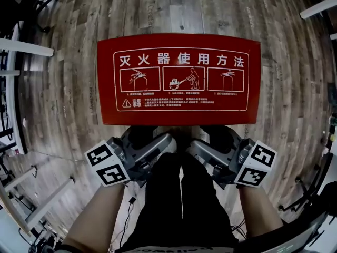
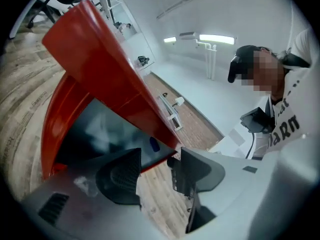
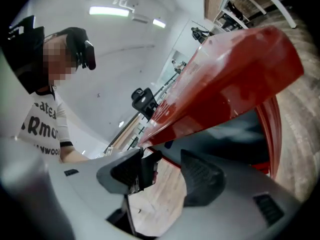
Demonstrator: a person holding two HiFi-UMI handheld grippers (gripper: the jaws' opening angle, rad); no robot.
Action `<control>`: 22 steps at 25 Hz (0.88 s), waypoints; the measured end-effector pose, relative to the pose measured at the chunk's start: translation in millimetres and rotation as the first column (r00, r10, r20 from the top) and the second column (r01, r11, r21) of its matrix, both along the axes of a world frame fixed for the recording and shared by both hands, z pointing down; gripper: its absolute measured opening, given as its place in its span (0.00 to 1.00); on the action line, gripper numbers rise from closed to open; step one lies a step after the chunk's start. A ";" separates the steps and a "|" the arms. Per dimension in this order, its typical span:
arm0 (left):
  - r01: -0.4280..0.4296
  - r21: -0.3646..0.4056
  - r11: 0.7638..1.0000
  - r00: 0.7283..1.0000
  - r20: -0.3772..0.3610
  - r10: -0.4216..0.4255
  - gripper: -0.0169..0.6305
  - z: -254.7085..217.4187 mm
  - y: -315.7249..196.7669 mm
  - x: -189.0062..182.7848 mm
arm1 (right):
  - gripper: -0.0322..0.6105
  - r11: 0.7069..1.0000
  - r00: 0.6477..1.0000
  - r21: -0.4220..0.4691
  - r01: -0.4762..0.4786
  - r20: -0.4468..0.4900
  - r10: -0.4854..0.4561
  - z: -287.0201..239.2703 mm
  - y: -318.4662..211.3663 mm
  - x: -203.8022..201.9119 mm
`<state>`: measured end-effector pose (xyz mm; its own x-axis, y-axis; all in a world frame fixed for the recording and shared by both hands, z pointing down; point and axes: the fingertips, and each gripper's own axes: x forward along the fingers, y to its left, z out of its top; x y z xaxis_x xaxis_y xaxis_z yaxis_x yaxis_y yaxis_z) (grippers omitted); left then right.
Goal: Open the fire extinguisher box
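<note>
The fire extinguisher box stands on the floor in front of me. Its red lid (image 1: 179, 78), printed with white instruction pictures, is tilted up. In the left gripper view the lid (image 2: 100, 69) rises over the dark inside of the box (image 2: 95, 129). My left gripper (image 1: 164, 142) (image 2: 157, 169) is open at the lid's near edge, and nothing is pressed between its pads. My right gripper (image 1: 197, 146) (image 3: 162, 171) is open too, just under the lid (image 3: 230, 84), with the box's red rim (image 3: 272, 129) beyond it.
The wooden plank floor (image 1: 63, 88) surrounds the box. White table frames (image 1: 21, 49) and dark chair bases stand at the left. A white rail (image 1: 318, 7) is at the upper right. My legs in black trousers (image 1: 179, 204) fill the bottom middle.
</note>
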<state>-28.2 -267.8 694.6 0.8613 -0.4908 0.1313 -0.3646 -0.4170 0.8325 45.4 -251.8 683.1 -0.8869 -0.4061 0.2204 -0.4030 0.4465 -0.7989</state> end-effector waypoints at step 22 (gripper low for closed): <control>0.095 0.313 0.945 0.963 -0.269 -0.008 0.38 -78.8 -21.7 -4.3 | 0.42 0.966 0.916 0.216 -0.141 0.398 0.045 -71.0 -25.2 -2.4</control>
<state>-32.5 -289.5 615.8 0.8159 -0.5135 -0.2657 -0.1811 -0.6634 0.7260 43.0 -277.0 612.1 -0.8378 -0.4884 -0.2442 -0.1328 0.6161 -0.7764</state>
